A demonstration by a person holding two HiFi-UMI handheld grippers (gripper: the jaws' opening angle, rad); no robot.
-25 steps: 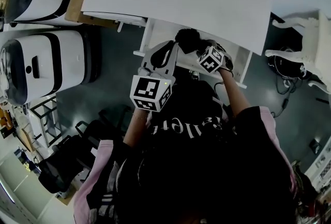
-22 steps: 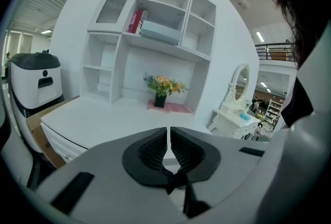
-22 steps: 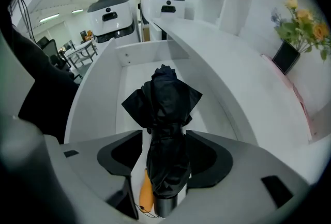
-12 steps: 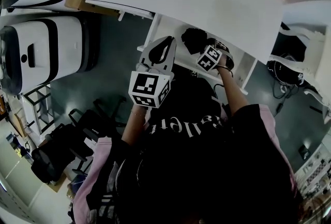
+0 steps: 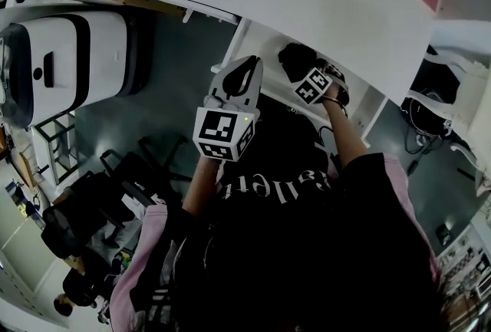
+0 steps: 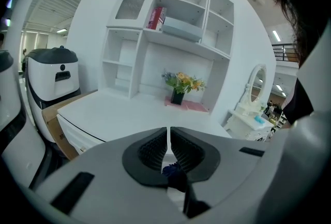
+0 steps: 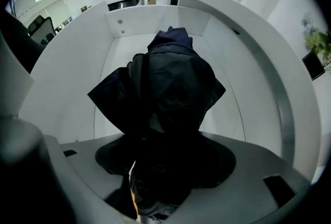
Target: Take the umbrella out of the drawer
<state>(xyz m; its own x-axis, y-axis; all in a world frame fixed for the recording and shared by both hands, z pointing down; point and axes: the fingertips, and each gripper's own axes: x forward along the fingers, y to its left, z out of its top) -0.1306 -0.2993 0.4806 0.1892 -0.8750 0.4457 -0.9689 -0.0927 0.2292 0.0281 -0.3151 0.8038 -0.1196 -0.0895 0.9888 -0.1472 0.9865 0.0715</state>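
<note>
Left tongs [image 6: 169, 137] tilted slightly downward, jaws almost together; right tongs [image 5: 303, 71] pointing straight down, jaws just opened wide, umbrella [image 7: 160, 88] between them

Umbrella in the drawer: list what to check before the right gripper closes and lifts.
1. Drawer open: ok.
2. Umbrella between the jaws of the right gripper: ok; they have just been opening and stand wide.
3. Pads pressing on the umbrella: not ok, no grip yet.
4. Umbrella apart from the drawer walls: ok.
5. Umbrella's lower end free to lift: cannot tell, hidden under its own fabric.
6. Left gripper shut and empty, off to the umbrella's side: ok.
</note>
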